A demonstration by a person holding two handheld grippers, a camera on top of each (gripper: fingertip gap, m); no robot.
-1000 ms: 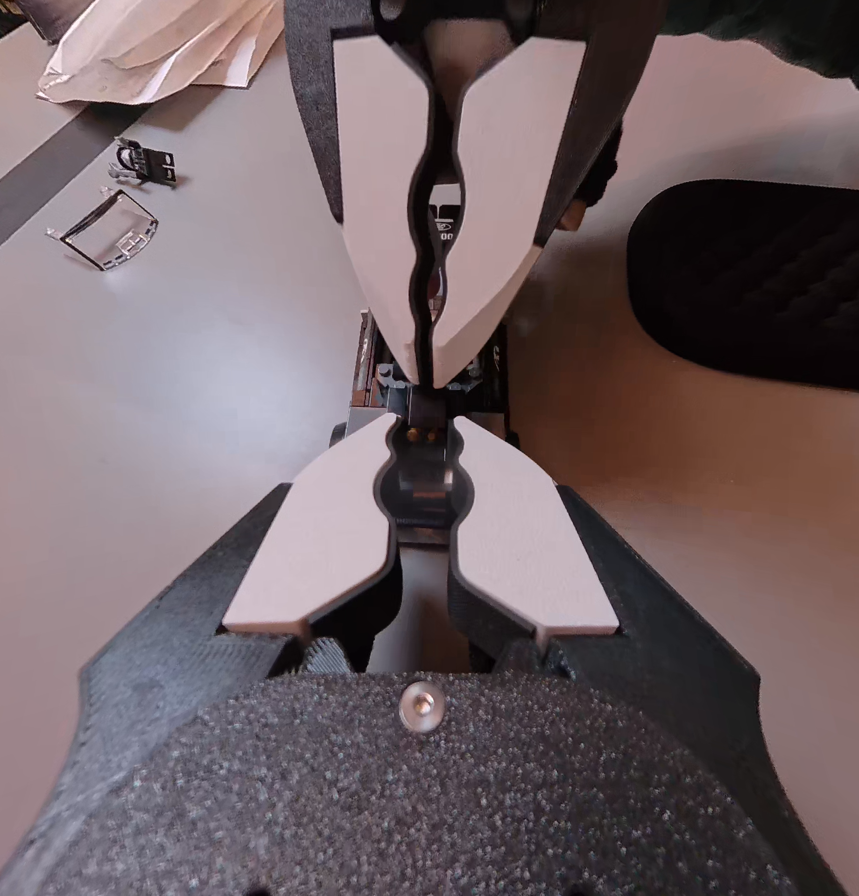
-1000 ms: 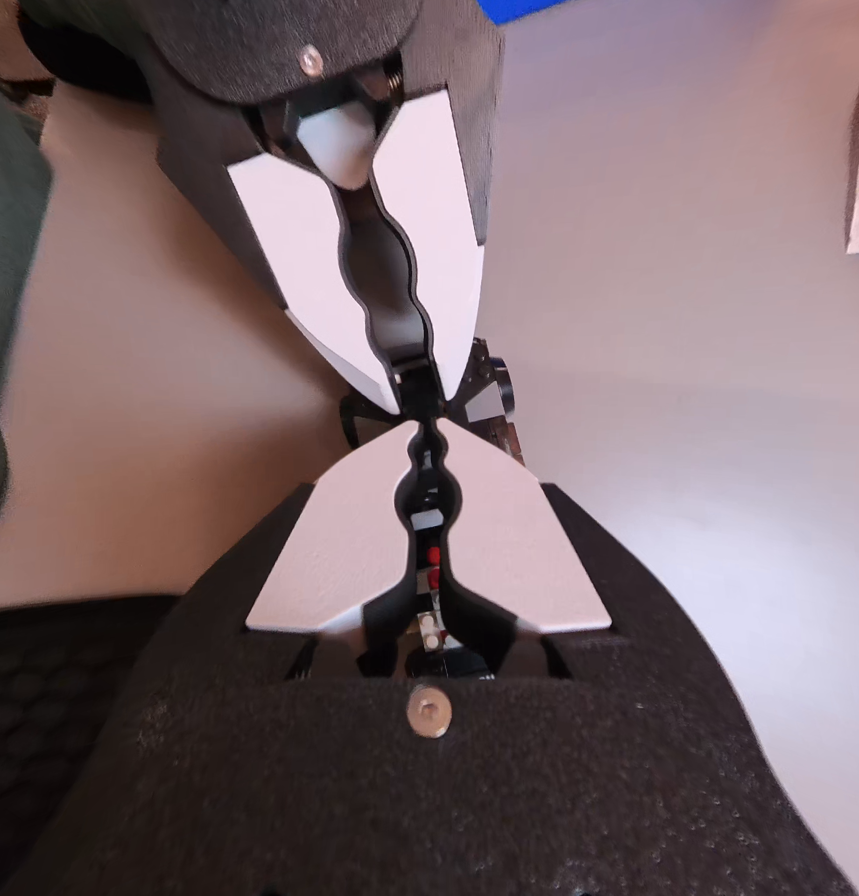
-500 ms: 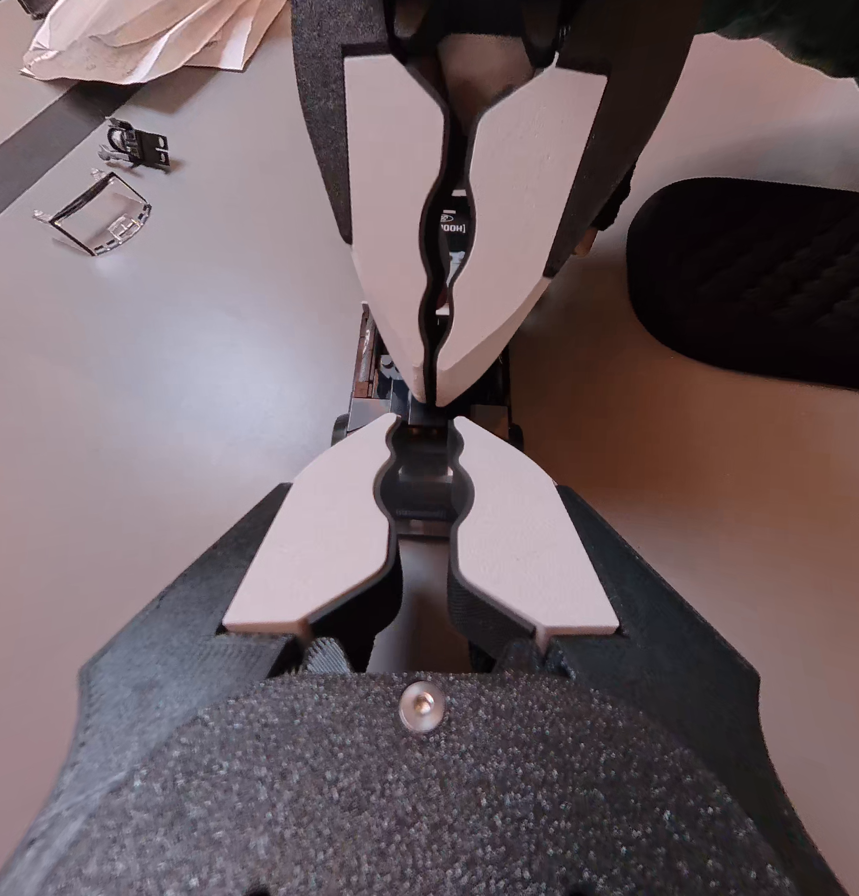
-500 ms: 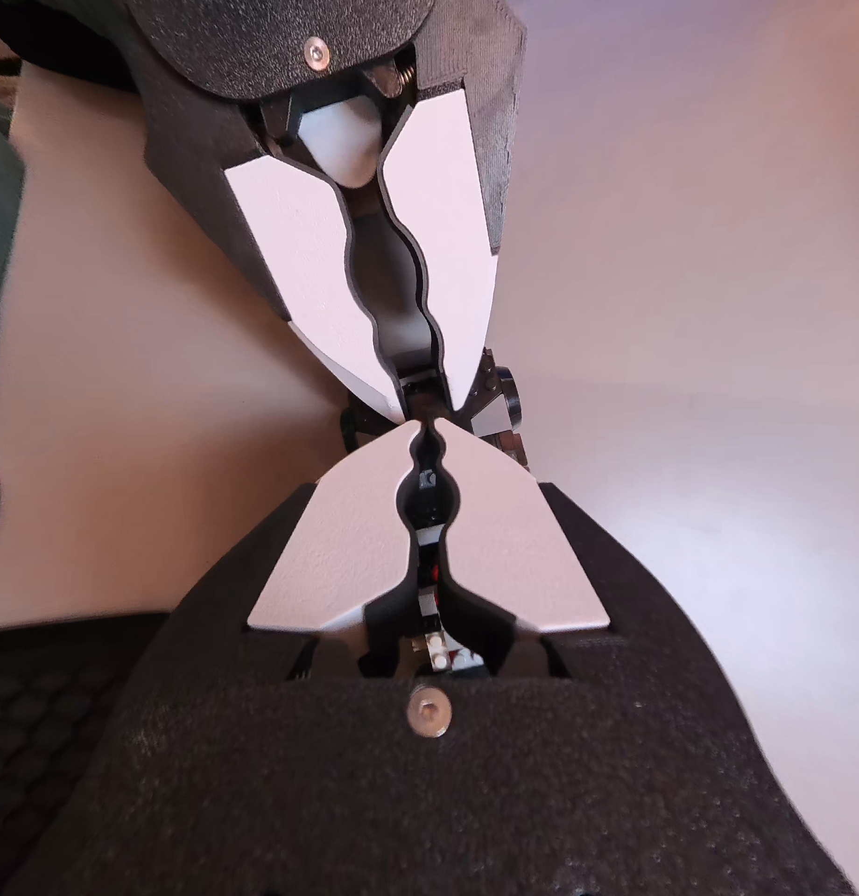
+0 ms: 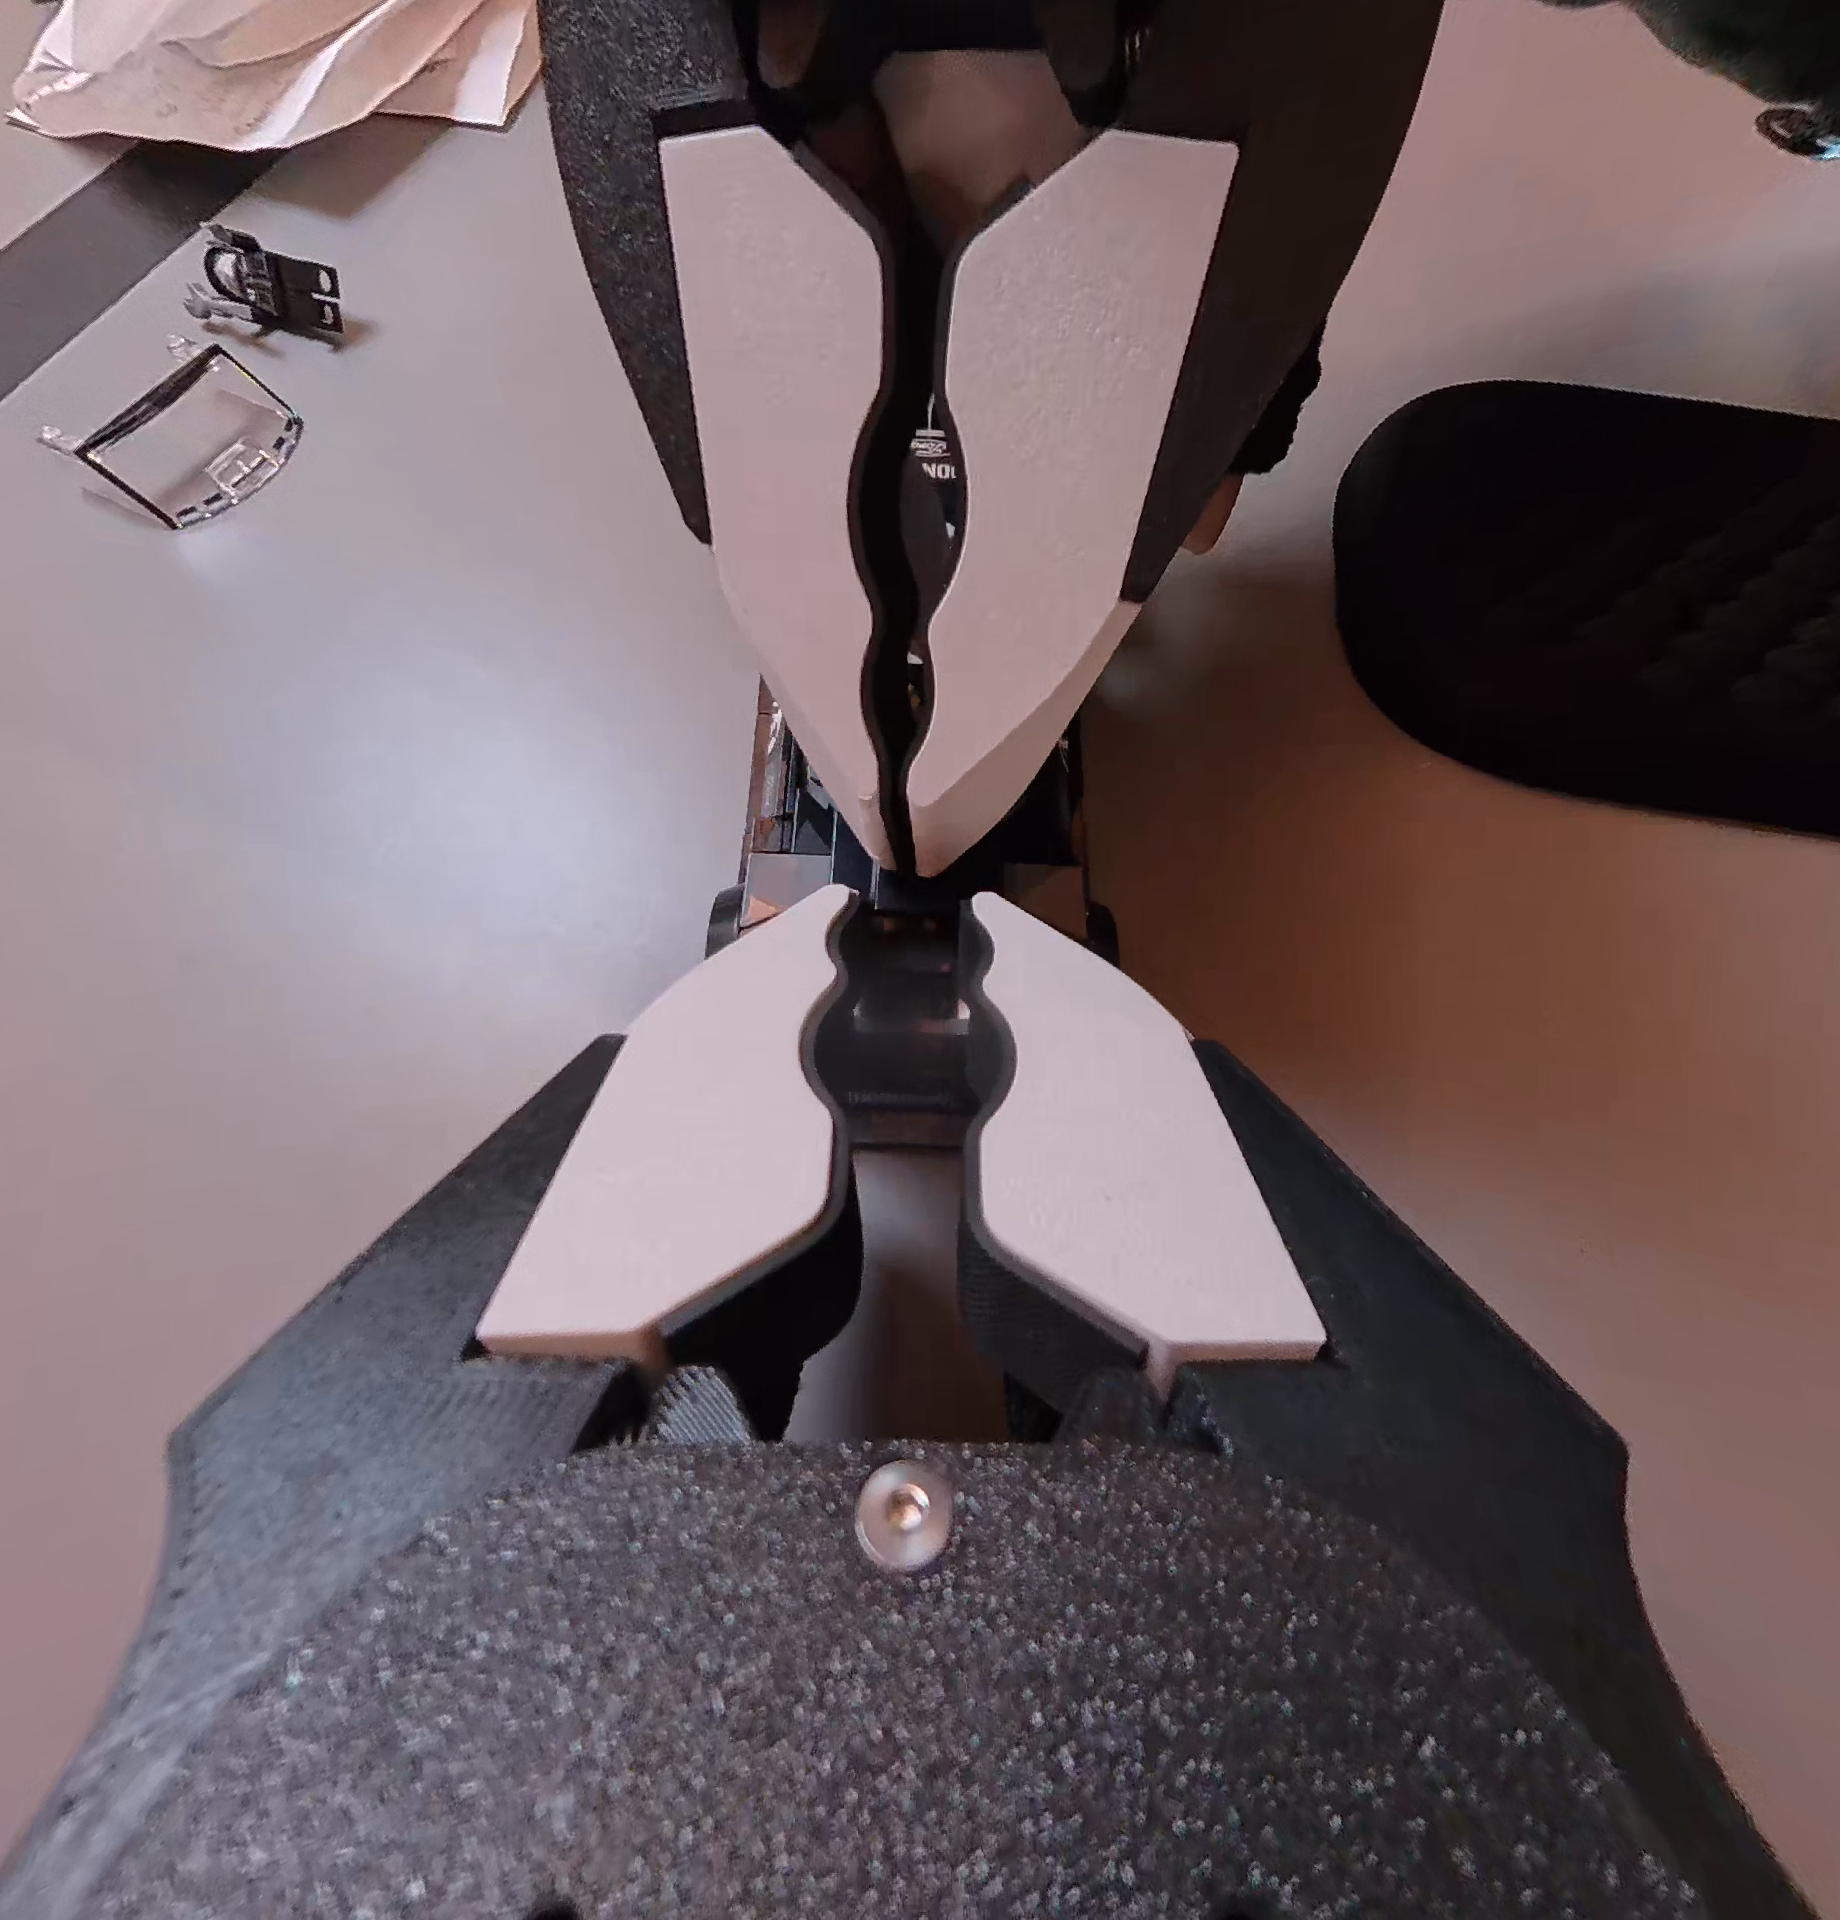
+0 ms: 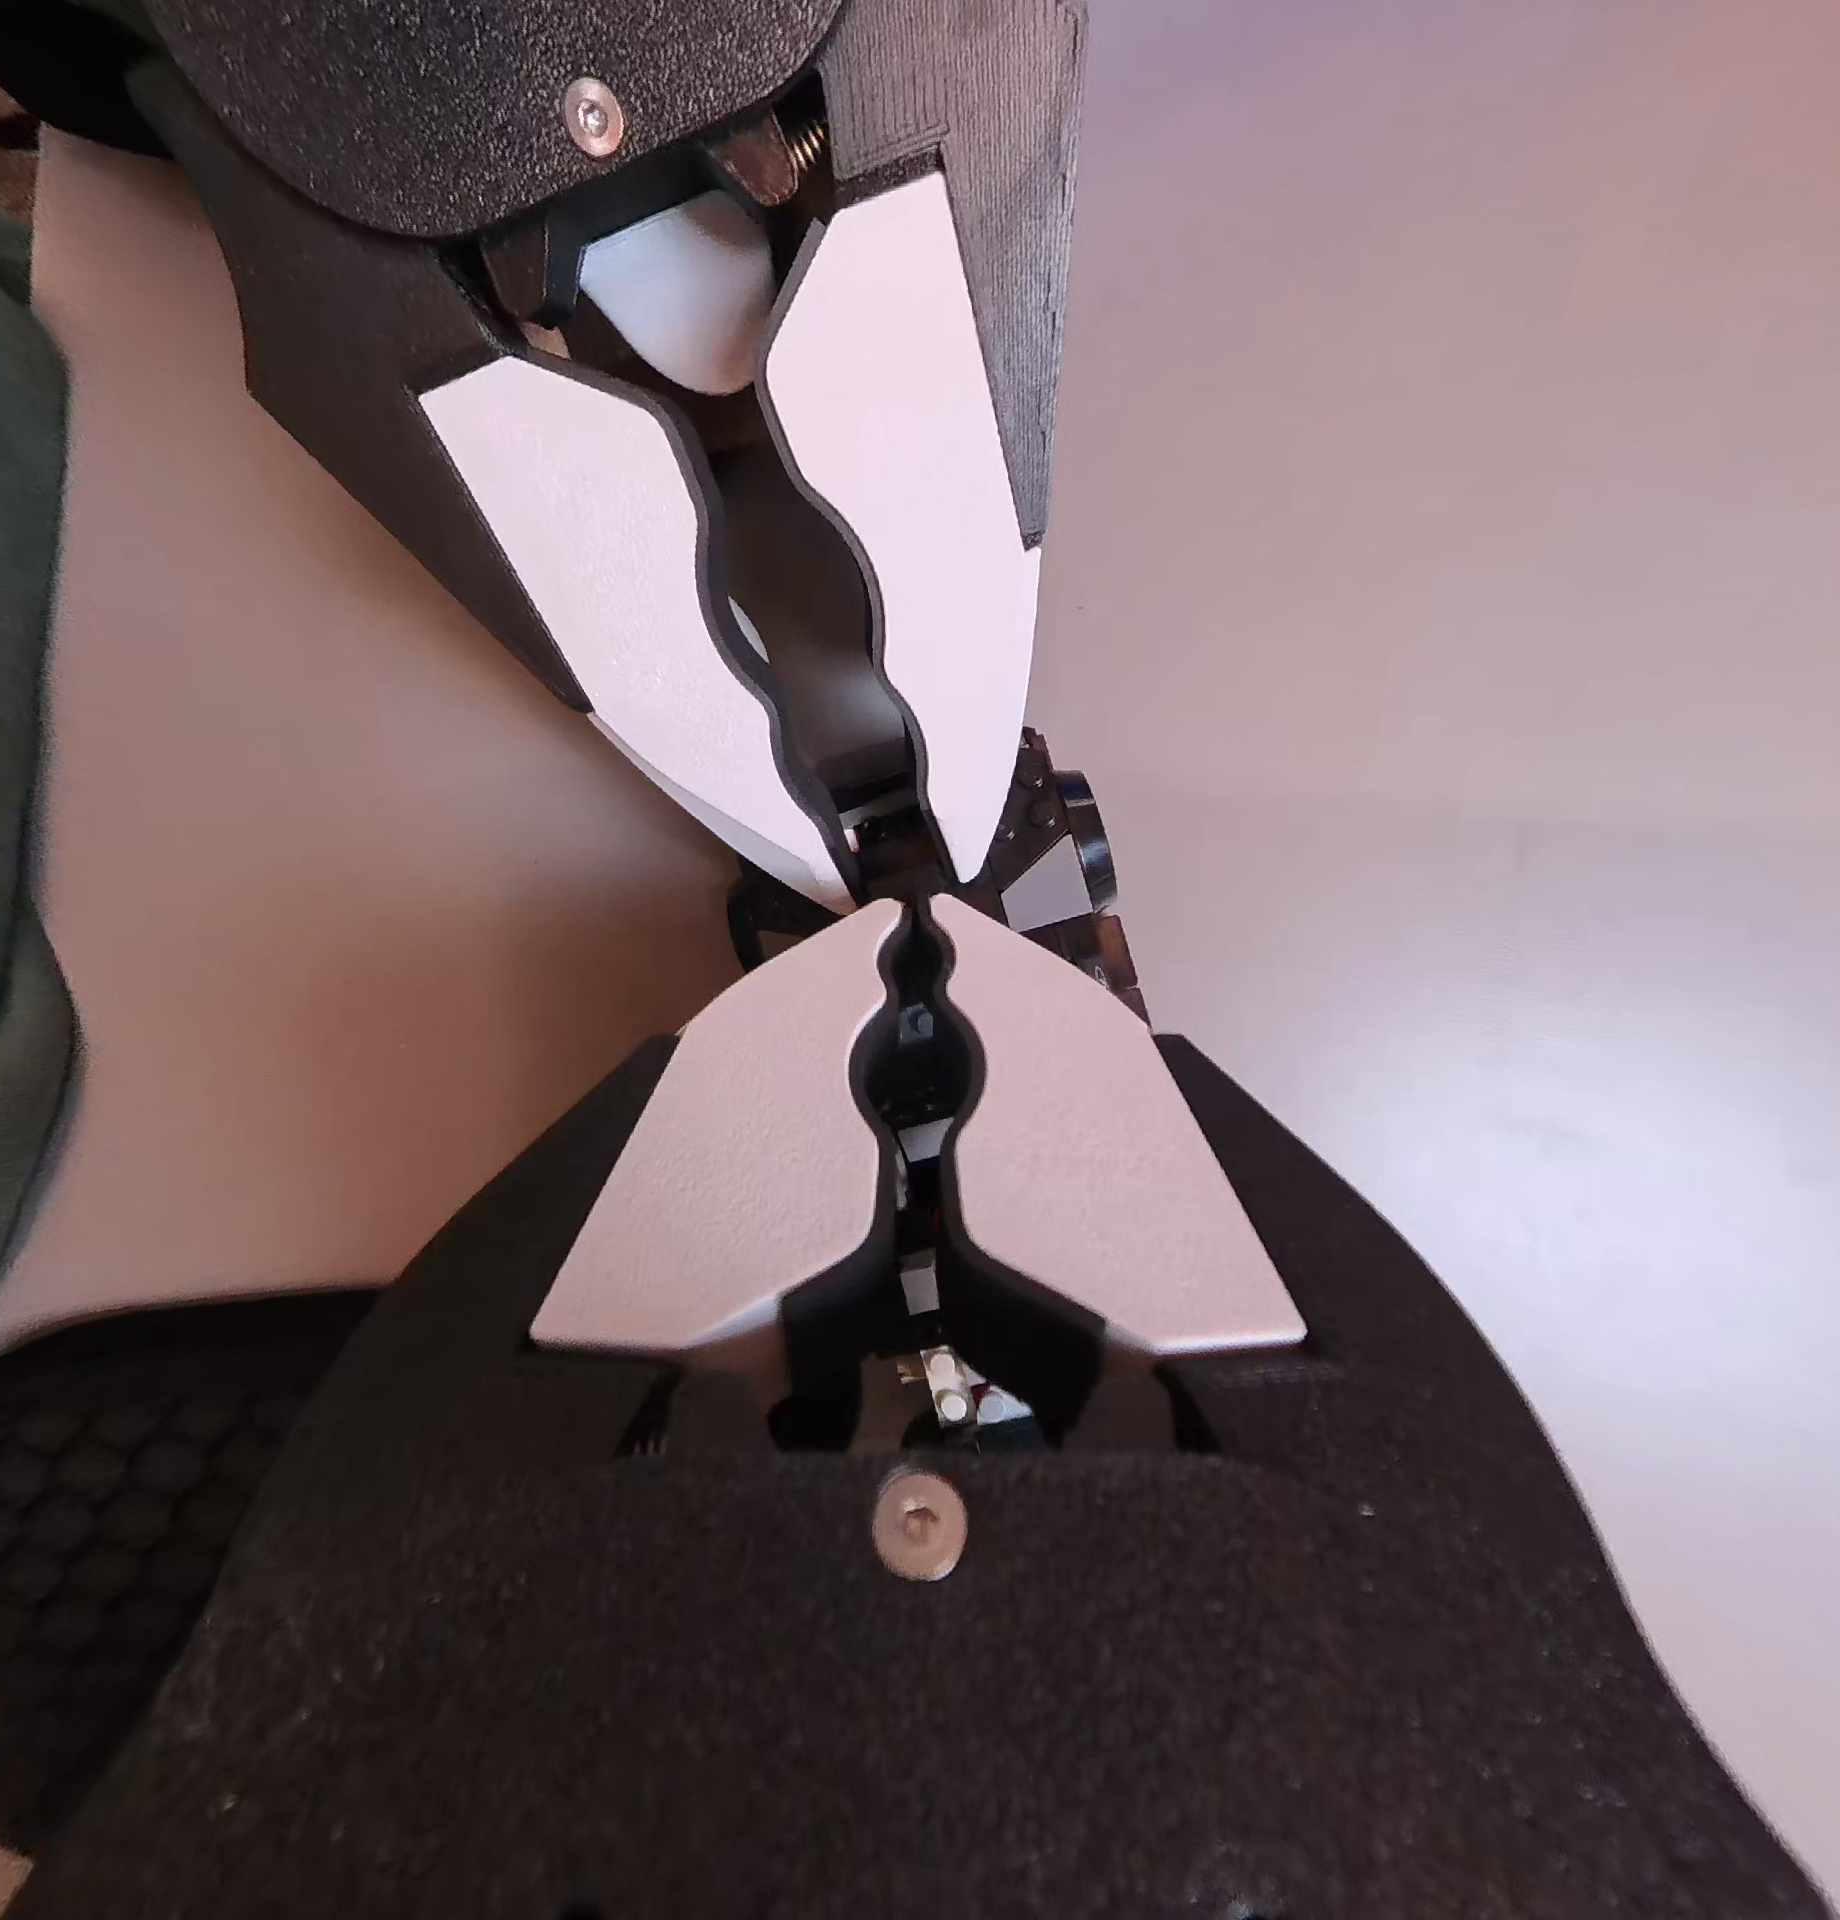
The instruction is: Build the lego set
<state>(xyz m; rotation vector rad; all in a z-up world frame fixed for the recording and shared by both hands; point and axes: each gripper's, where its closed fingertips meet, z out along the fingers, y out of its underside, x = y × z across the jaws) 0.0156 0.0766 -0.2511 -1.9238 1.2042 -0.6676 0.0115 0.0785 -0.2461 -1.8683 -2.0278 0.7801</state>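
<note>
The dark lego model sits on the counter, partly built. Loose pieces wait well apart, so work remains. The left gripper has its jaws narrowly parted around the model; the right gripper is pinched onto its top. Compared with a second ago, both have crept slightly closer.

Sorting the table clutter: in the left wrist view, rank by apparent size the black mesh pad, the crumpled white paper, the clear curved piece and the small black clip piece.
1. Black mesh pad
2. Crumpled white paper, cropped by the frame, so unsure
3. Clear curved piece
4. Small black clip piece
</note>
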